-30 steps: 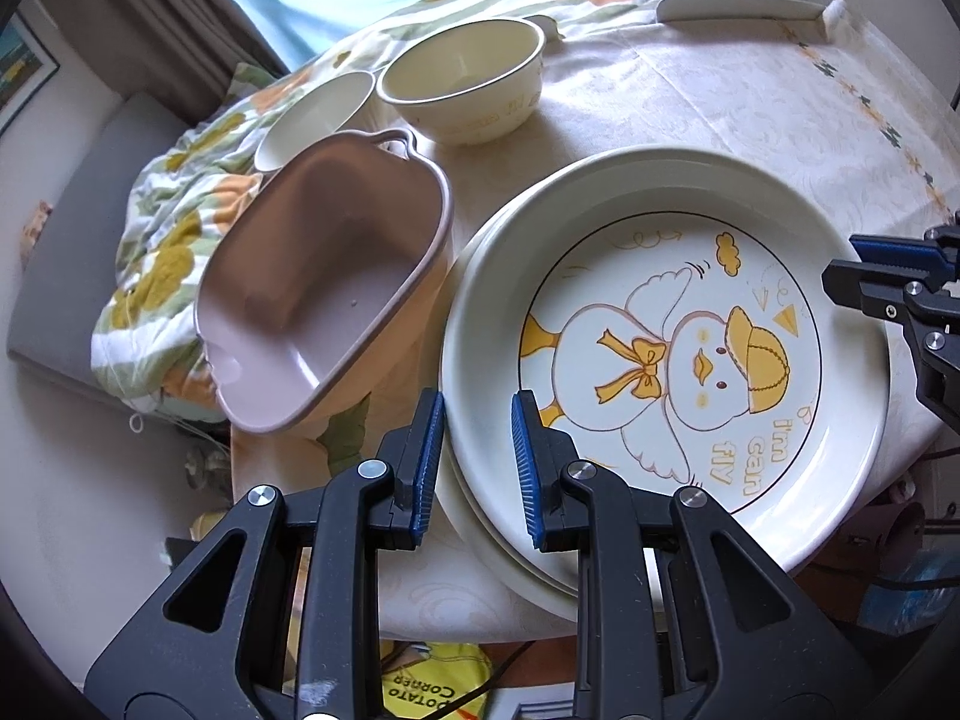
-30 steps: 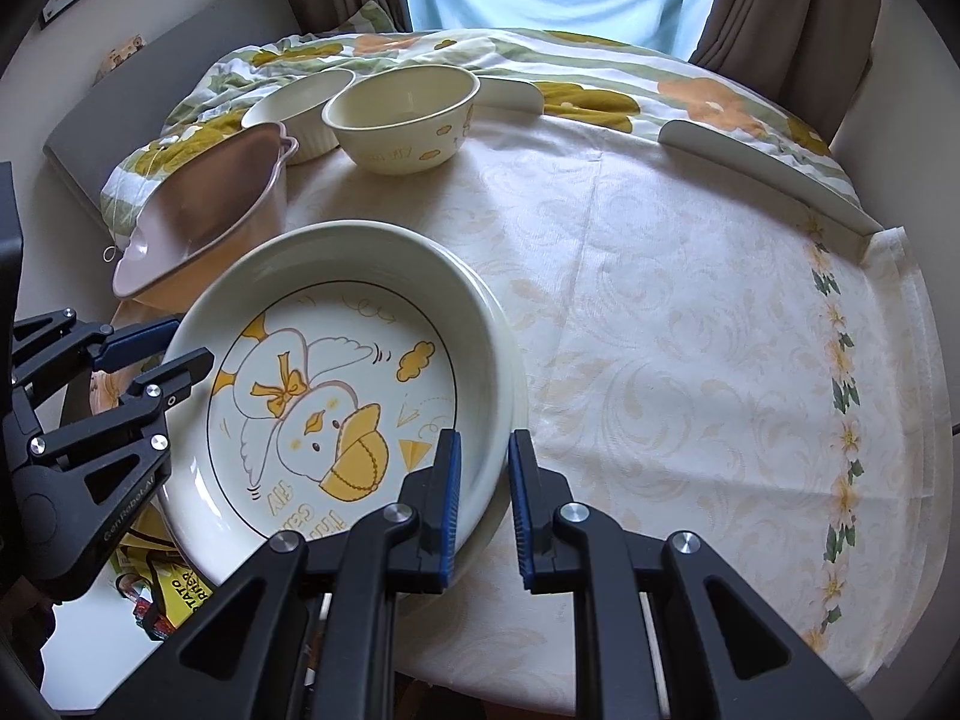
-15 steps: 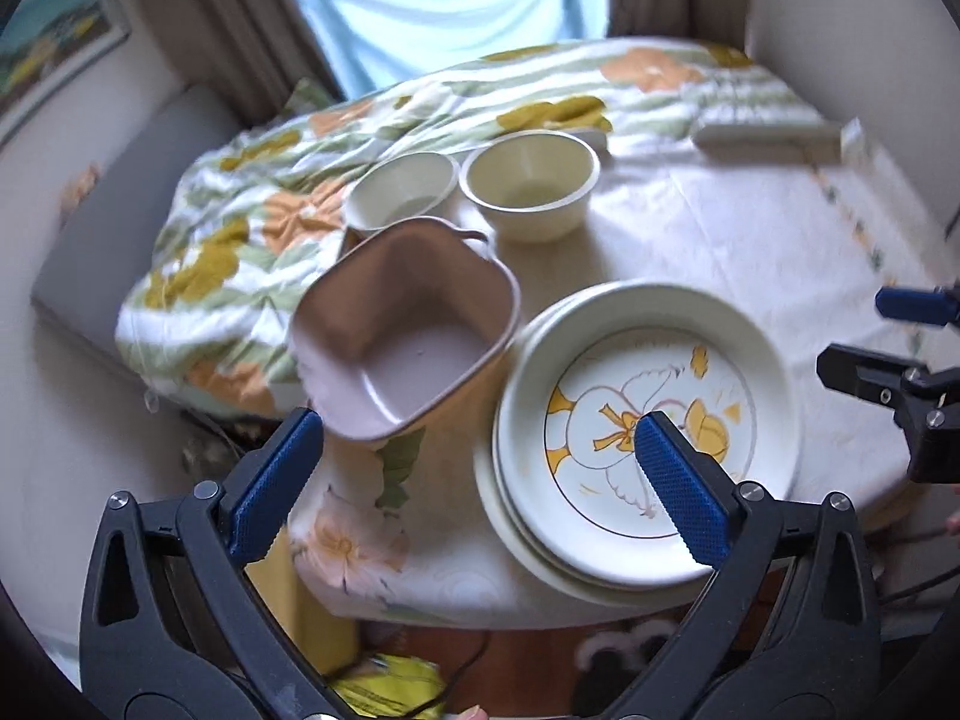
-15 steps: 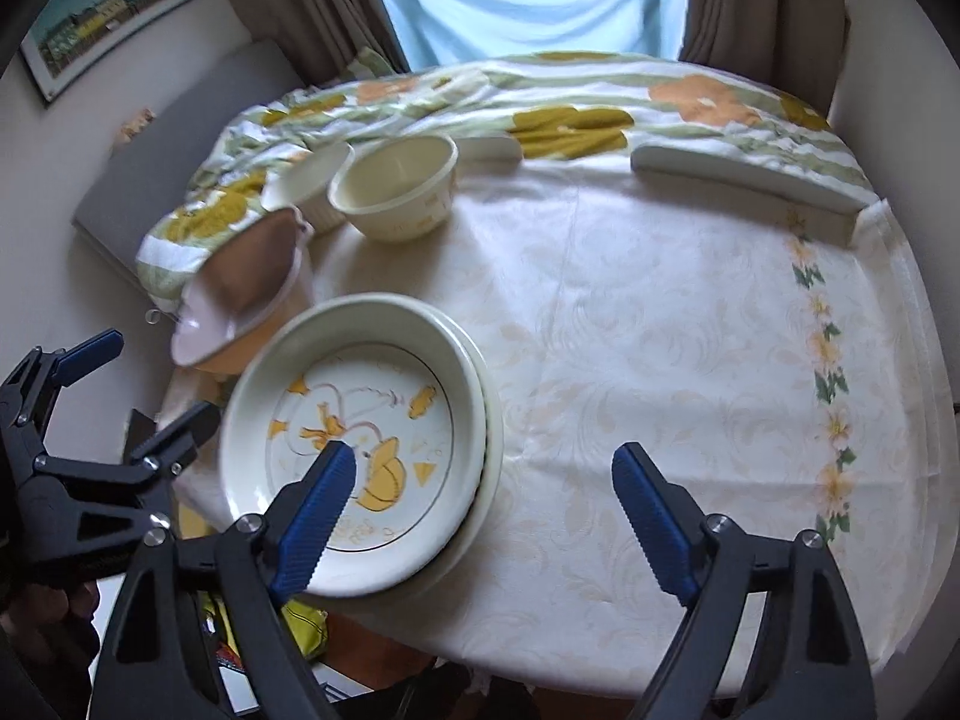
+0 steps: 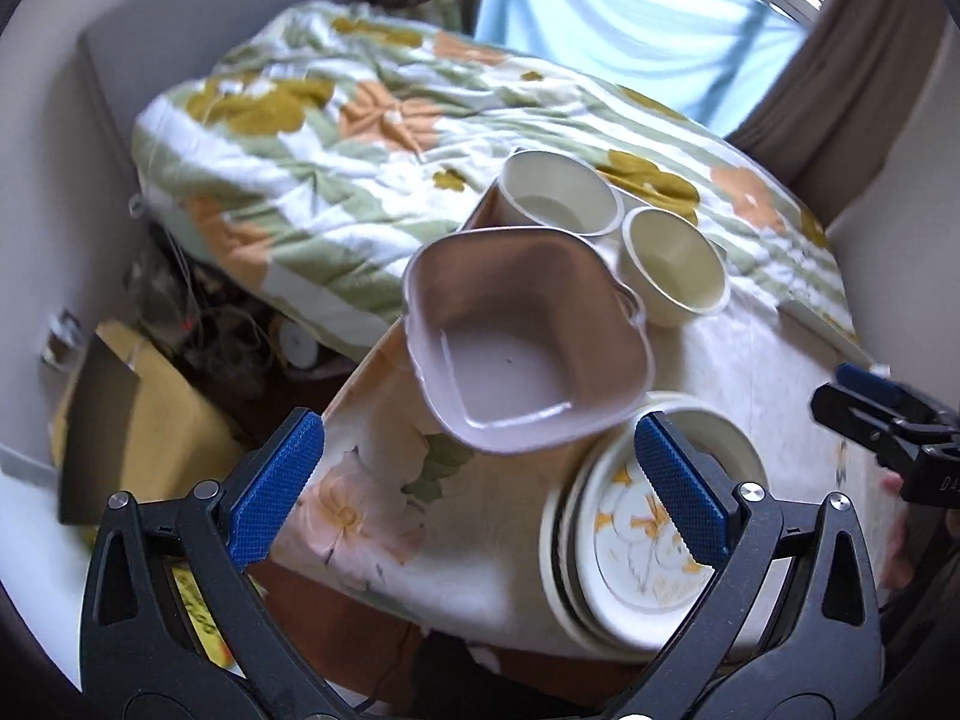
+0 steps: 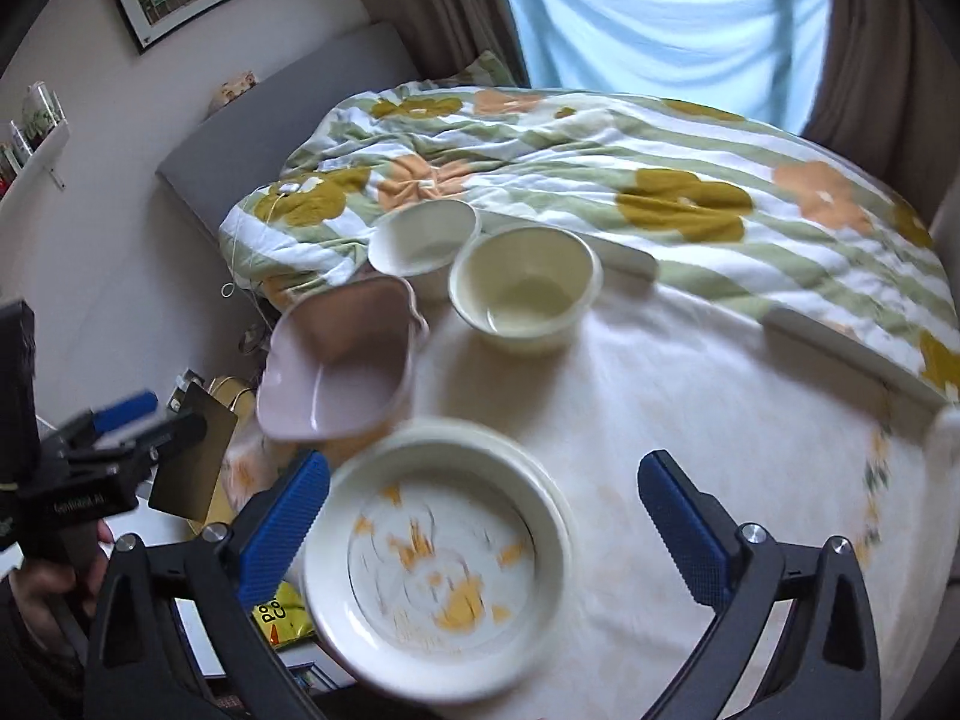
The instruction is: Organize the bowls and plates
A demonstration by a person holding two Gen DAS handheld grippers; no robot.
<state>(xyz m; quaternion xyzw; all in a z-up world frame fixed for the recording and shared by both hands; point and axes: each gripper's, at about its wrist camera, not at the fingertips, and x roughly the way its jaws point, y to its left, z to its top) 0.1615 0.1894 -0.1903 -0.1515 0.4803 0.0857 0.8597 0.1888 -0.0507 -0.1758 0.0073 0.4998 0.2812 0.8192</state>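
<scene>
Both tongs, left (image 5: 477,483) and right (image 6: 483,525), are spread wide, the right still opening, empty. The plates (image 6: 444,576) sit stacked at the tabletop's (image 6: 690,396) near edge; pink dish (image 6: 342,372) and two bowls (image 6: 525,288) toward its left edge.

Both grippers now off the plate stack (image 6: 435,564) rim — left gripper (image 5: 477,489) jaws wide apart, empty; right gripper (image 6: 483,519) jaws opening, nothing between the pads. Both raised, pulled back from the table's near edge — left one rolled.
</scene>
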